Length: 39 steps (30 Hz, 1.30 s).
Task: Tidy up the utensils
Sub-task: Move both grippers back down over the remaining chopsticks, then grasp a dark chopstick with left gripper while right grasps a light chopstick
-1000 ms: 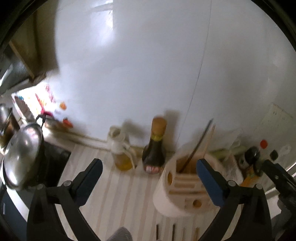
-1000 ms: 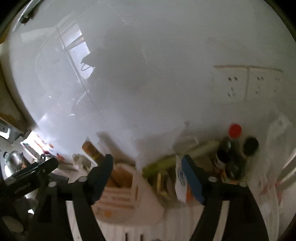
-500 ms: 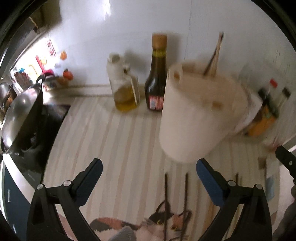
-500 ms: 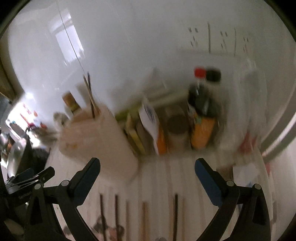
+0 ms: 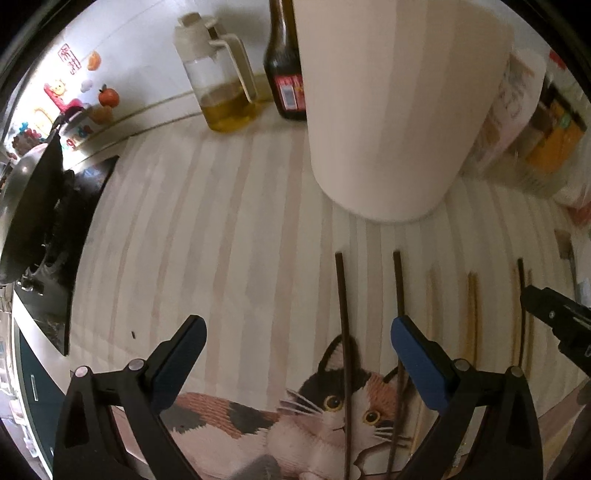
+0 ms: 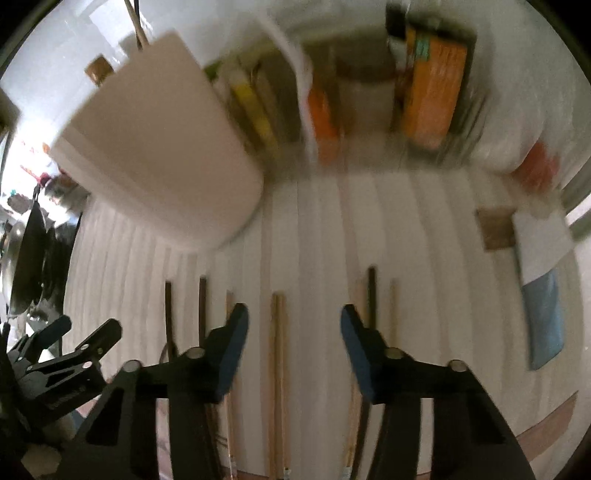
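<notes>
Several chopsticks lie side by side on a striped mat with a cat picture [image 5: 332, 402]: dark ones [image 5: 341, 314] on the left, light wooden ones [image 5: 472, 314] to the right. A white utensil holder [image 5: 399, 110] stands behind them, with sticks poking from its top [image 6: 138, 26]. My left gripper [image 5: 295, 339] is open and empty above the mat, the dark chopsticks near its right finger. My right gripper [image 6: 291, 328] is open and empty above a light wooden pair [image 6: 277, 369]; the holder [image 6: 159, 151] is at its far left.
An oil jug [image 5: 218, 77] and a dark sauce bottle [image 5: 286, 70] stand by the wall. A wok on the stove [image 5: 29, 206] is at the left. Packets and bottles [image 6: 428, 85] crowd the back right. A blue and white cloth [image 6: 543, 288] lies right.
Both grippers have tilted down from the wall and moved closer to the counter. The chopsticks and the cat mat have come into view. Both stay open.
</notes>
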{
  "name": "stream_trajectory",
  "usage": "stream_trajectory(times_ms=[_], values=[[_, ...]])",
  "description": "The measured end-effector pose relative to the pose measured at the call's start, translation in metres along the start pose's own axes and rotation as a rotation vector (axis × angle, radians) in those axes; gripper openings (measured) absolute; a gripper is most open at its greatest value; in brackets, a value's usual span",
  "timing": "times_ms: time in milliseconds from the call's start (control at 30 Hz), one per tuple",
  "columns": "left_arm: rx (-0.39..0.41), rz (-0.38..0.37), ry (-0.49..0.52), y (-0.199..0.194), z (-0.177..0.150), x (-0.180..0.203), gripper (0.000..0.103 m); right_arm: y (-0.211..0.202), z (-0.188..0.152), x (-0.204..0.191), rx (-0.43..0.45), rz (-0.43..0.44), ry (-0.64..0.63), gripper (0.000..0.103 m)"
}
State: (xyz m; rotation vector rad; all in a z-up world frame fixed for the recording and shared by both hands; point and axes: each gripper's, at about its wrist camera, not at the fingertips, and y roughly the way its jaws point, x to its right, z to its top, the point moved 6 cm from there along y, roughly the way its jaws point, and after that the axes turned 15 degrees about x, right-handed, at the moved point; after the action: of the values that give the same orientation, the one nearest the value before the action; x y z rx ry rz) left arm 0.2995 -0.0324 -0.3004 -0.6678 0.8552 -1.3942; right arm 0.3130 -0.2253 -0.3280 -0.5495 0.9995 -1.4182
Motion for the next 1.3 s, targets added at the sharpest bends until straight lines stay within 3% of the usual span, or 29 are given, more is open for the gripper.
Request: stream_trajectory(times_ms=[167, 333, 400, 633, 767, 867, 933, 1000, 1133, 1233, 1300], values=[[-0.039, -0.008, 0.008, 0.013, -0.013, 0.005, 0.091, 0.013, -0.019, -0.001, -0.052, 0.0, -0.004, 0.041], [-0.083, -0.019, 0.013, 0.025, -0.025, 0.009, 0.09, 0.021, -0.036, 0.001, -0.096, -0.001, -0.007, 0.041], [-0.099, -0.029, 0.019, 0.028, -0.03, 0.011, 0.079, 0.024, -0.039, 0.001, -0.108, -0.003, -0.009, 0.041], [-0.128, -0.048, 0.016, 0.035, -0.039, 0.014, 0.077, 0.036, -0.055, 0.0, -0.165, -0.006, -0.02, 0.037], [-0.136, -0.048, 0.012, 0.036, -0.04, 0.012, 0.077, 0.042, -0.062, 0.0, -0.178, -0.021, -0.049, 0.025], [-0.143, -0.045, 0.012, 0.041, -0.04, 0.005, 0.077, 0.041, -0.066, 0.004, -0.177, -0.031, -0.061, 0.011], [-0.141, -0.05, 0.009, 0.042, -0.04, 0.003, 0.077, 0.039, -0.068, 0.01, -0.177, -0.039, -0.057, 0.008], [-0.145, -0.056, 0.005, 0.041, -0.042, 0.001, 0.07, 0.035, -0.07, 0.02, -0.177, -0.048, -0.047, 0.007], [-0.156, -0.067, -0.001, 0.044, -0.044, -0.003, 0.066, 0.028, -0.072, 0.037, -0.185, -0.06, -0.027, 0.007], [-0.163, -0.088, 0.007, 0.047, -0.046, 0.0, 0.055, 0.024, -0.071, 0.048, -0.199, -0.065, -0.028, 0.007], [-0.175, -0.105, 0.014, 0.051, -0.048, 0.004, 0.038, 0.025, -0.071, 0.047, -0.204, -0.072, -0.041, 0.008]])
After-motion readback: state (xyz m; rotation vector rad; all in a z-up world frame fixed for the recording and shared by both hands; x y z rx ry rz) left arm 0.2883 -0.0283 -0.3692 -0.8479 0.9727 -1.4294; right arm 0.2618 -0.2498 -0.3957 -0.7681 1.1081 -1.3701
